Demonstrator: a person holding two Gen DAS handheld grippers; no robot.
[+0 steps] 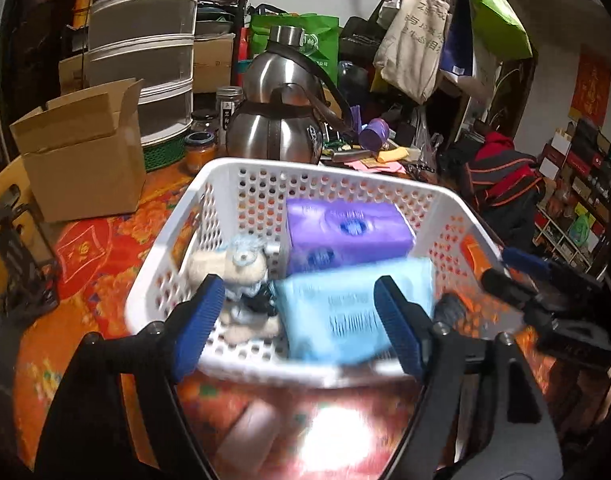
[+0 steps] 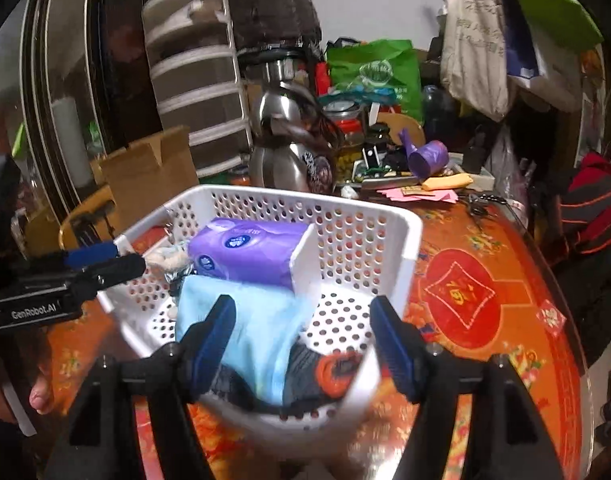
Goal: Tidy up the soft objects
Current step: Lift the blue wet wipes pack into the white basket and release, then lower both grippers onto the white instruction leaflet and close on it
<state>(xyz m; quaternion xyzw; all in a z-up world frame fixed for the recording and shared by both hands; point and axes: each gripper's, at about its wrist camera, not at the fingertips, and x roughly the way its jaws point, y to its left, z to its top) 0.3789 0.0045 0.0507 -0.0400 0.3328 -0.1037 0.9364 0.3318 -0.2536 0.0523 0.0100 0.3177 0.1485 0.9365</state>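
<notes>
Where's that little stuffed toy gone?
The toy lies in the white basket, at its left side in the left wrist view, beside the purple pack and blue pack.

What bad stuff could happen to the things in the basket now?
The blue pack leans tilted over the dark cloth at the near wall of the basket, so it might slip out if bumped. The left tongs and right tongs both hang open close to the rim; a nudge could shove the basket toward the kettle. The plush looks squeezed beside the packs.
</notes>
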